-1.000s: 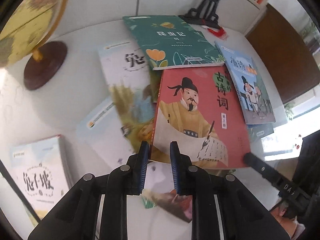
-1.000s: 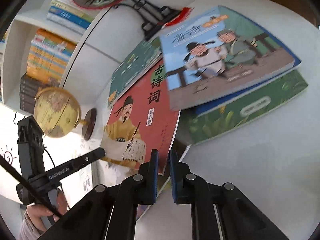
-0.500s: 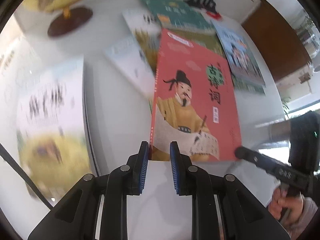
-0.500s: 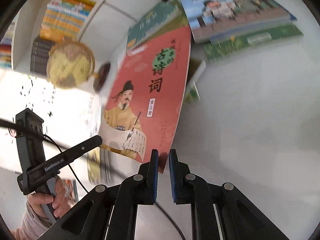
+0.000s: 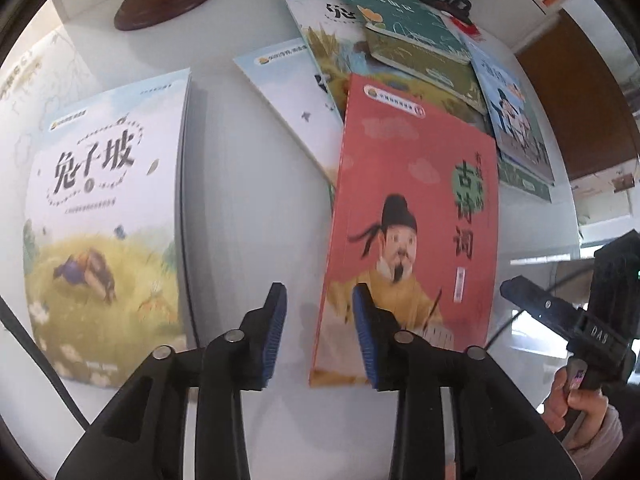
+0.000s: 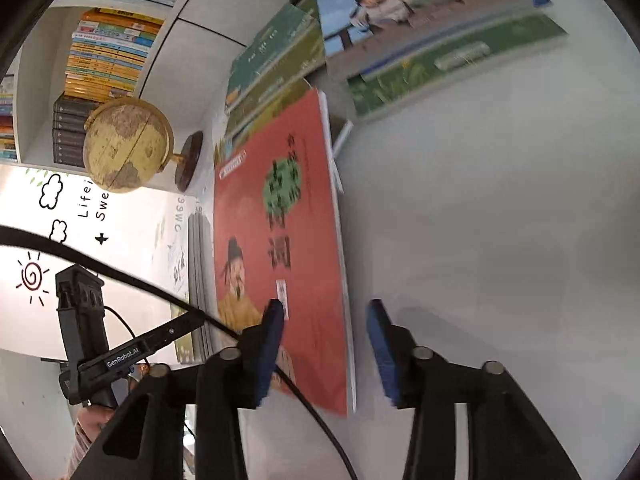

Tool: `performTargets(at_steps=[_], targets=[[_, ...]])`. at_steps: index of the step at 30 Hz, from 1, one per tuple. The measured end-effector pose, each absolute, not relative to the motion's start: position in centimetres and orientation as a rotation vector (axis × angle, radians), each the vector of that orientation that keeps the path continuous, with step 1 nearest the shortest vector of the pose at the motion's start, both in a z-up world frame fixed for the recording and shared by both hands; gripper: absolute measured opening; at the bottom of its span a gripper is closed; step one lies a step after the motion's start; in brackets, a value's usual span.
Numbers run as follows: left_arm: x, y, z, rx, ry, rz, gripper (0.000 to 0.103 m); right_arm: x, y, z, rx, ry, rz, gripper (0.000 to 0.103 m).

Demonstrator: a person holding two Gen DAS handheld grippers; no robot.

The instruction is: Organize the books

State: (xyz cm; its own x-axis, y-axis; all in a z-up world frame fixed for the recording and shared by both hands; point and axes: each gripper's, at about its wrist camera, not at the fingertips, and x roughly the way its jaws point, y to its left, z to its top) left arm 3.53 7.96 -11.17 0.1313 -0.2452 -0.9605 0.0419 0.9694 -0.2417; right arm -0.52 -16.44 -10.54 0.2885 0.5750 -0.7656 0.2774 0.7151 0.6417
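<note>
A: The red book [image 5: 416,216] is lying flat on the table [image 5: 248,200], its far end overlapping the loose pile [image 5: 400,40], with the rabbit book [image 5: 104,216] well apart at its left. Step in hand, as I judge it: releasing the red book.

B: And the grippers?

A: The left gripper [image 5: 318,336] is opening, jaws astride the near-left corner, pads not pressing. The right gripper [image 6: 326,348] is opening too, astride the right edge, gripping nothing. Next move probably calls for squaring it onto the rabbit book.
</note>
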Motion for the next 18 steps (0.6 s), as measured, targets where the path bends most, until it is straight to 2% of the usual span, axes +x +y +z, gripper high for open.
performTargets(at_steps=[3, 12, 18], targets=[[3.9, 7.5, -11.6, -0.185, 1.429, -0.216, 0.044, 0.4, -16.4, -10.9, 0.772, 1.307, 0.222, 0.046], [3.6, 6.2, -13.2, -0.173, 1.482, -0.257, 0.044, 2.1, -16.0, -11.7, 0.866, 1.265, 0.252, 0.054], [4.9, 6.1, -13.2, -0.179, 1.453, -0.237, 0.044, 2.7, -15.7, -11.9, 0.882, 1.237, 0.295, 0.055]])
